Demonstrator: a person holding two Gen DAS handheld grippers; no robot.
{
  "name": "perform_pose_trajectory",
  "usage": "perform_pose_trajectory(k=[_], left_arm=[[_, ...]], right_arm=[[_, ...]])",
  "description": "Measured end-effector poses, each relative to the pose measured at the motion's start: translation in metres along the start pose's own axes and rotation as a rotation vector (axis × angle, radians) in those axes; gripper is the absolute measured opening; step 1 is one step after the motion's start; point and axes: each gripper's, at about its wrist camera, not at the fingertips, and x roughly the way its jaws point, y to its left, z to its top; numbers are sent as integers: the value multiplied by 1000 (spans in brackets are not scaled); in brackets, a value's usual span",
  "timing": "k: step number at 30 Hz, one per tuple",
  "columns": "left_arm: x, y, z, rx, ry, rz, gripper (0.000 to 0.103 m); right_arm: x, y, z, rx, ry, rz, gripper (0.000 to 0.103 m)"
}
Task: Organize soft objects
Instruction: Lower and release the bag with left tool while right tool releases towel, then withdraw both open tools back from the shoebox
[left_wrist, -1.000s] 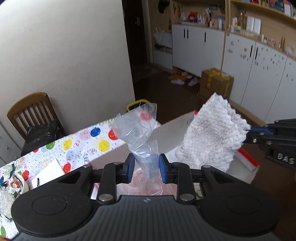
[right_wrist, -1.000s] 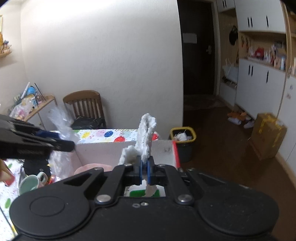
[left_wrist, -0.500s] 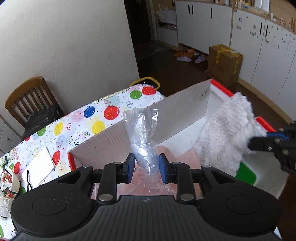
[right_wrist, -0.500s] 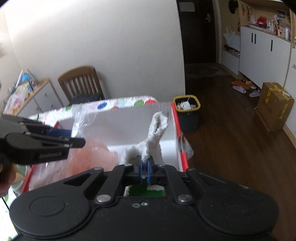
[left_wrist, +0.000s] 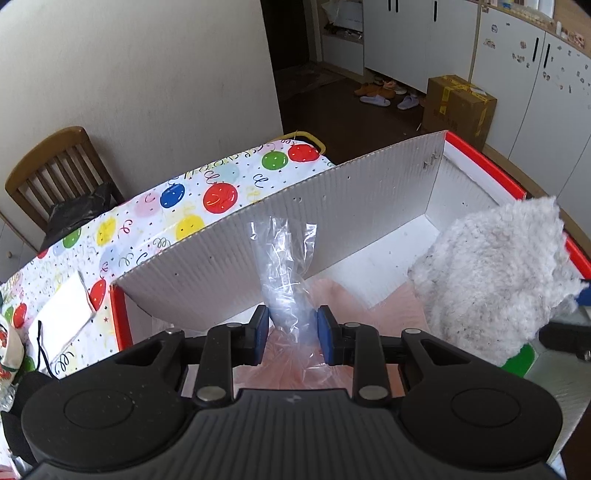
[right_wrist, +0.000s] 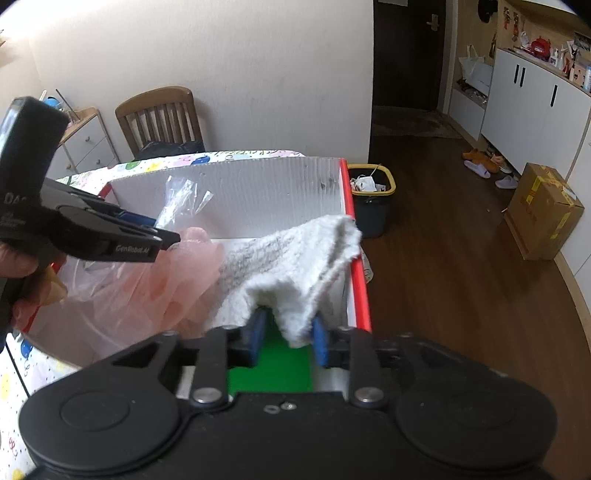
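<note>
A white corrugated box (left_wrist: 332, 206) with a red rim stands on the table. My left gripper (left_wrist: 290, 328) is open around the twisted neck of a clear plastic bag (left_wrist: 284, 266) with a pink soft thing (right_wrist: 162, 280) inside, resting in the box. My right gripper (right_wrist: 286, 332) is open over the box's right end. The fluffy white towel (right_wrist: 295, 258) lies loosely between its blue pads and drapes into the box; it also shows in the left wrist view (left_wrist: 495, 273).
The table has a balloon-print cloth (left_wrist: 155, 206) with white paper (left_wrist: 66, 314) on it. A wooden chair (left_wrist: 55, 166) stands against the wall. A yellow-rimmed bin (right_wrist: 371, 195) and a cardboard box (right_wrist: 543, 210) stand on the dark floor.
Both grippers moved down over the box and opened. The bag and the towel, held aloft a second ago, now rest in the box.
</note>
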Motion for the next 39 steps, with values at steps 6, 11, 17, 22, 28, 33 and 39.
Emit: perform_pose_trajectory(k=[6, 11, 17, 22, 28, 33, 39], left_arm=[[-8, 2, -2, -29, -4, -19, 28], [-20, 6, -6, -62, -14, -31, 28], [-38, 7, -10, -85, -36, -47, 30], [-52, 7, -13, -94, -62, -46, 67], [-75, 8, -20, -97, -95, -46, 67], [-100, 12, -32, -108, -125, -54, 68], [-134, 19, -49, -138, -179, -69, 68]], right_arm=[[-11, -4, -2, 4, -30, 7, 52], [-19, -6, -1, 11, -47, 13, 56], [-31, -5, -3, 16, -72, 18, 61], [-40, -1, -4, 19, -93, 27, 63], [-50, 5, -3, 15, -115, 39, 64], [-63, 13, -3, 1, -145, 52, 70], [-79, 25, -4, -10, -172, 78, 76]])
